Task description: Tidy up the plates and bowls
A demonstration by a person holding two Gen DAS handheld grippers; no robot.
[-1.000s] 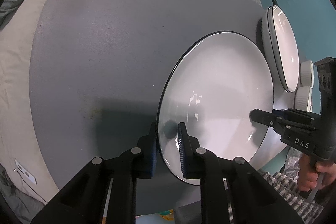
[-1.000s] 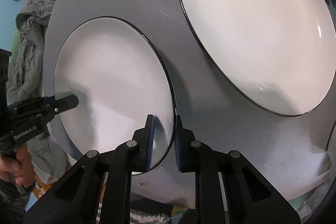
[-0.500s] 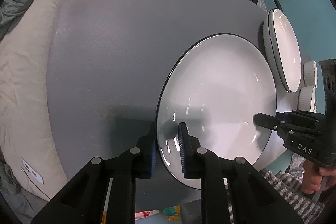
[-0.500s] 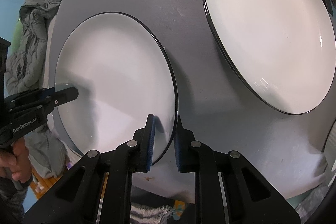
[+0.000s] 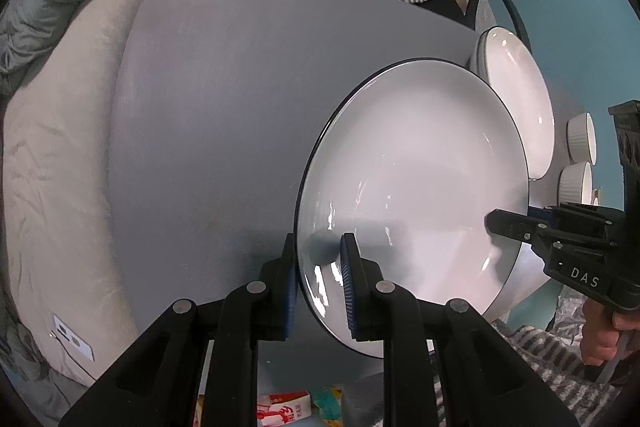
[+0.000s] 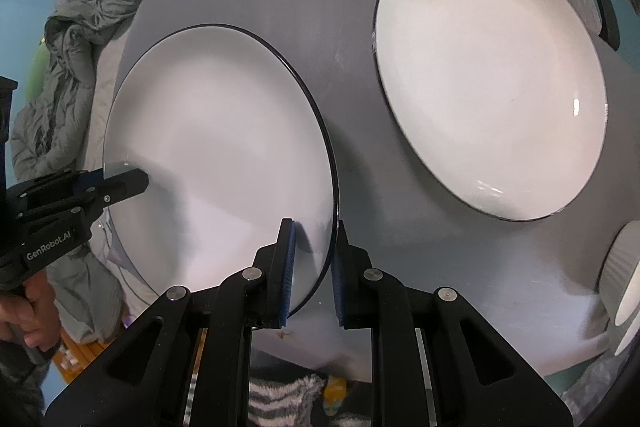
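Though small, "DAS" on hand-held gripper (image 5: 494,223)

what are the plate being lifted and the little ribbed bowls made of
The lifted plate looks like glazed ceramic or porcelain: glossy white with sharp glints of light and a thin dark painted rim. Melamine cannot be ruled out by look alone. The ribbed bowls also seem to be white glazed ceramic, with fluted outer walls and dark rims, though they are small at the picture's edge.

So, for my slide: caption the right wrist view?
Both grippers clamp opposite rims of one black-rimmed plate above the grey table, beside a second plate.
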